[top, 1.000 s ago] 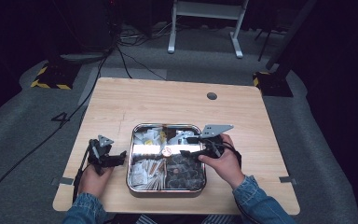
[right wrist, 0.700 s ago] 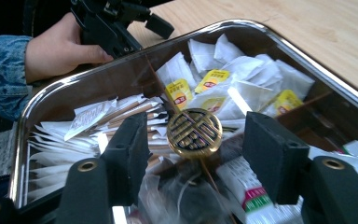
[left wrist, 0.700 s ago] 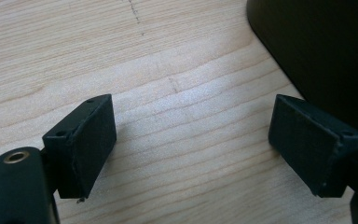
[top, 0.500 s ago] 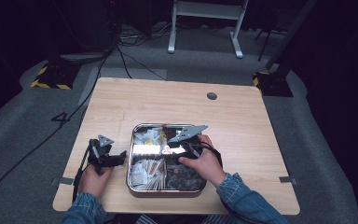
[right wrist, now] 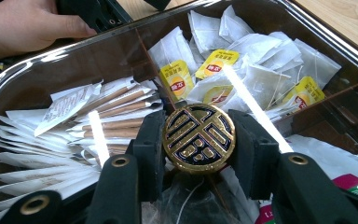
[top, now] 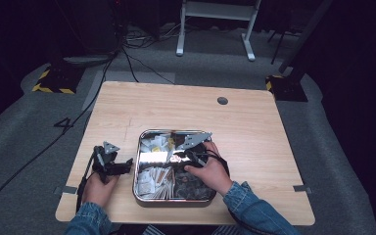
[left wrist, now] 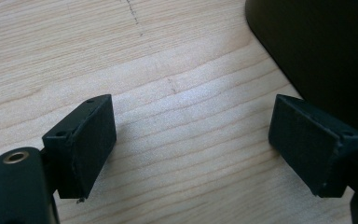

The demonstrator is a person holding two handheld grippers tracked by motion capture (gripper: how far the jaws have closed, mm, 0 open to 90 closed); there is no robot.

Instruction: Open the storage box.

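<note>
The gold-patterned disc (right wrist: 198, 138) now sits pinched in our right tongs (right wrist: 198, 144), which have just been closing over the tray (top: 142, 147); lifting comes next, we judge. Our left tongs (left wrist: 193, 154) gape empty on the worktop (left wrist: 168, 70).

We see the tray (top: 138, 161) on the worktop (top: 254, 132) toward its near edge, a little left of centre. Inside it, partitions split the space — tea bags (top: 159, 144) lie at 11 o'clock, stick packets (top: 154, 177) at 7 o'clock, and further packets (top: 196, 188) at 5 o'clock. The left hand-held gripper (top: 127, 164) rests on the worktop at the tray's 9 o'clock, just beside its wall. The right hand-held gripper (top: 178, 155) sits over the tray's middle — between its jaws is a round medallion (right wrist: 198, 138), above the central divider, with the tea bags at its 12 o'clock and the stick packets at its 9 o'clock.
</note>
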